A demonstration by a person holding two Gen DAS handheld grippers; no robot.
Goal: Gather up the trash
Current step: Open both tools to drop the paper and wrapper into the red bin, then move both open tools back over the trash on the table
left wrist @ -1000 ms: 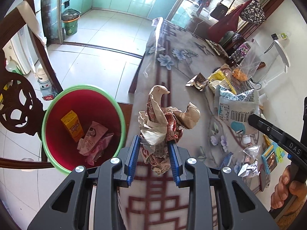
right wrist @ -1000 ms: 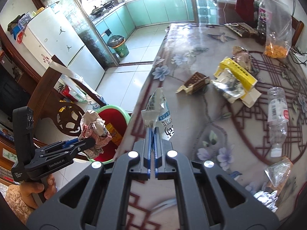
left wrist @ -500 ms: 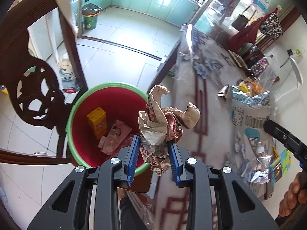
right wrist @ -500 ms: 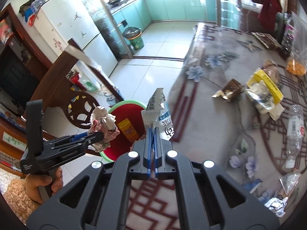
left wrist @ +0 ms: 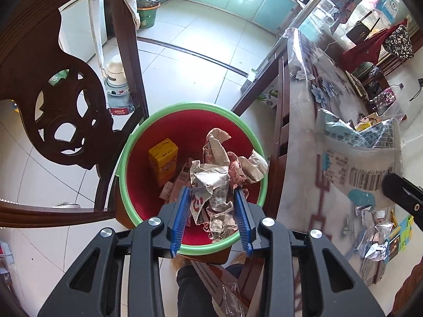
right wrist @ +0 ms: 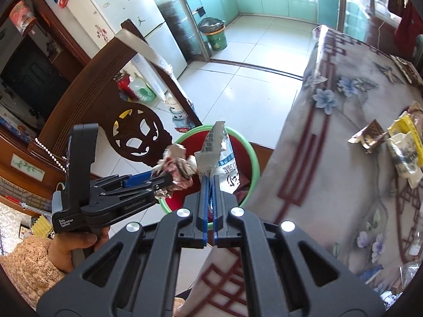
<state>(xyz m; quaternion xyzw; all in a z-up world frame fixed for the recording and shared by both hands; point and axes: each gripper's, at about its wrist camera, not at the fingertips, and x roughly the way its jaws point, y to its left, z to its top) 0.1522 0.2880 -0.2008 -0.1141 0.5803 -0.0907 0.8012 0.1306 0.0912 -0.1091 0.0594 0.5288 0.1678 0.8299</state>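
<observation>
A red bin with a green rim (left wrist: 185,105) stands on the floor beside the table, with a yellow box (left wrist: 162,161) and wrappers inside. My left gripper (left wrist: 211,192) hangs right over the bin. Its jaws are opening, and a crumpled paper wad (left wrist: 211,174) sits between the blue pads, still touching them. My right gripper (right wrist: 210,178) is shut on a white and blue plastic wrapper (right wrist: 216,148), at the table's edge just above the bin's rim (right wrist: 253,158). The right wrist view shows the left gripper (right wrist: 161,179) with the wad (right wrist: 177,163) at its tips.
A carved dark wooden chair (left wrist: 66,105) stands close on the bin's left. The table with a floral cloth (left wrist: 304,158) is on its right, with a brown wrapper (right wrist: 367,134), a yellow packet (right wrist: 404,148) and other litter. A hand (right wrist: 76,240) holds the left gripper.
Both grippers have moved off the table toward the bin. The left one now hangs over the bin's mouth, lower than before, and the wad sits looser between slightly wider pads.
</observation>
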